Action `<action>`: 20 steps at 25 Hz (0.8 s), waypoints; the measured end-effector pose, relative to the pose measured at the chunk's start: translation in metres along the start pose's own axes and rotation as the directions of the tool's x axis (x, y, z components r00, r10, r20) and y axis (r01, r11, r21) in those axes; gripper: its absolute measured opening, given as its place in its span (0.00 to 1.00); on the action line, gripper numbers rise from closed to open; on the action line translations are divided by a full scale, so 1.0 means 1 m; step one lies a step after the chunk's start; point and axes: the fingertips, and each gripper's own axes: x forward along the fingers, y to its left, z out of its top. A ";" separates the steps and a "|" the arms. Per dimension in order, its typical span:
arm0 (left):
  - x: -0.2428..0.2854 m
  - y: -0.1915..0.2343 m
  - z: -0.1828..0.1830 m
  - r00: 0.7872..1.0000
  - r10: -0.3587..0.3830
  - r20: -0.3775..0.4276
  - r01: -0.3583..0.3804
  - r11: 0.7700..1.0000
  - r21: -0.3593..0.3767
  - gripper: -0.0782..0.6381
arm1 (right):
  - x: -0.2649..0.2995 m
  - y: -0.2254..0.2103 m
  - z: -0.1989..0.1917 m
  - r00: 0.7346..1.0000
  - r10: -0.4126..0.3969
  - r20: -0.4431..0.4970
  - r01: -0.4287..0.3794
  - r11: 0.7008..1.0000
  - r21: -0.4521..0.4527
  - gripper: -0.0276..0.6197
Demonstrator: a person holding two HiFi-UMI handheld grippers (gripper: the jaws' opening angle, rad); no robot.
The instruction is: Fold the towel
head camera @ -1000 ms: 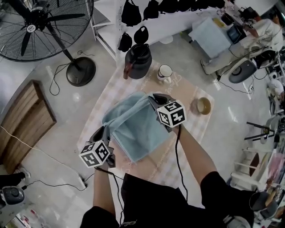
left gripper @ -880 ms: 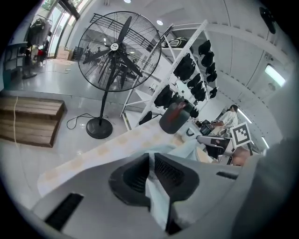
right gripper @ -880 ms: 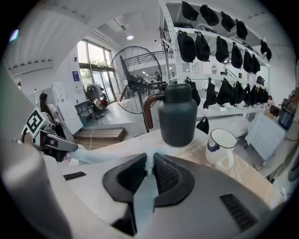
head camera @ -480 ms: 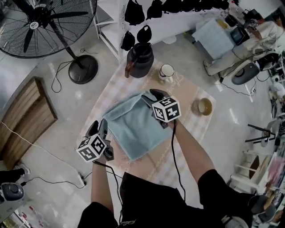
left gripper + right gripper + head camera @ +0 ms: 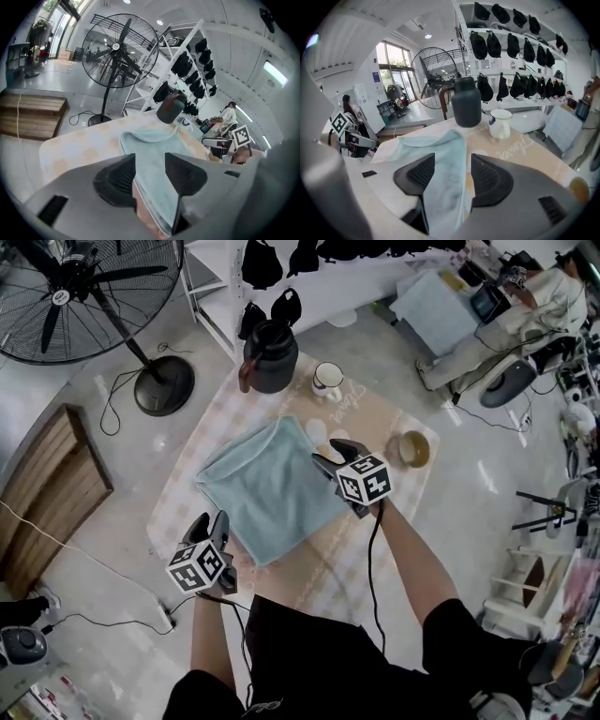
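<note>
Head view shows the folded light-blue towel point(image 5: 267, 488) lying flat on the bench point(image 5: 375, 418) between the two tools, with the left hand-held gripper point(image 5: 212, 524) just off its near corner and the right hand-held gripper point(image 5: 330, 456) at its far right edge. Both pairs of jaws are opening, their pads clear of the cloth, and only the towel's edge lies in each gap. Beyond the right hand-held gripper stand a dark jug point(image 5: 270, 360) and a white mug point(image 5: 327, 379).
</note>
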 end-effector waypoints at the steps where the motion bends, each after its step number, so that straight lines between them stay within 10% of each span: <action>1: -0.002 -0.004 -0.010 1.000 -0.001 -0.013 0.001 1.000 0.000 0.36 | -0.007 -0.003 -0.014 1.000 0.000 -0.013 0.000 1.000 0.007 0.38; 20: -0.019 -0.058 -0.139 0.989 0.059 -0.134 -0.054 0.998 0.043 0.36 | -0.052 0.002 -0.154 0.976 0.173 -0.135 -0.172 0.985 0.023 0.38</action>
